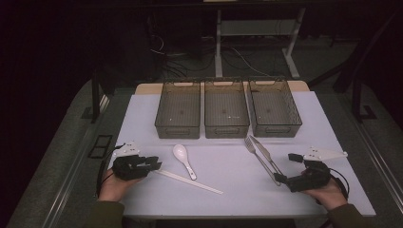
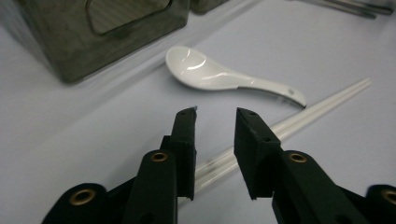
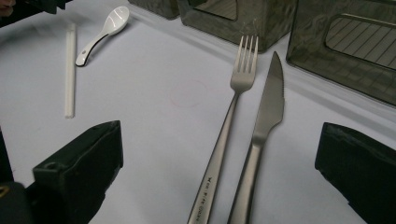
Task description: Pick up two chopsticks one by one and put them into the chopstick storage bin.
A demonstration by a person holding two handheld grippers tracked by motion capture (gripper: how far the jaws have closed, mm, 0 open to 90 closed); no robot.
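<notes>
A pair of white chopsticks (image 1: 187, 181) lies on the white table next to a white ceramic spoon (image 1: 183, 159). My left gripper (image 1: 157, 165) sits low at their near-left end. In the left gripper view its jaws (image 2: 215, 116) straddle the chopsticks (image 2: 317, 108) with a gap on each side, and the spoon (image 2: 210, 72) lies just beyond. A steel fork (image 1: 259, 159) and knife (image 1: 263, 152) lie side by side at the right. My right gripper (image 1: 285, 167) stands wide open around their handles; the fork (image 3: 233, 112) and knife (image 3: 270, 107) run between its jaws (image 3: 222, 135) untouched.
Three dark mesh bins stand in a row at the back of the table: left (image 1: 177, 109), middle (image 1: 226, 108), right (image 1: 274, 107). The white table top (image 1: 223, 156) ends close to both hands at the front. Desk legs and cables lie beyond the table.
</notes>
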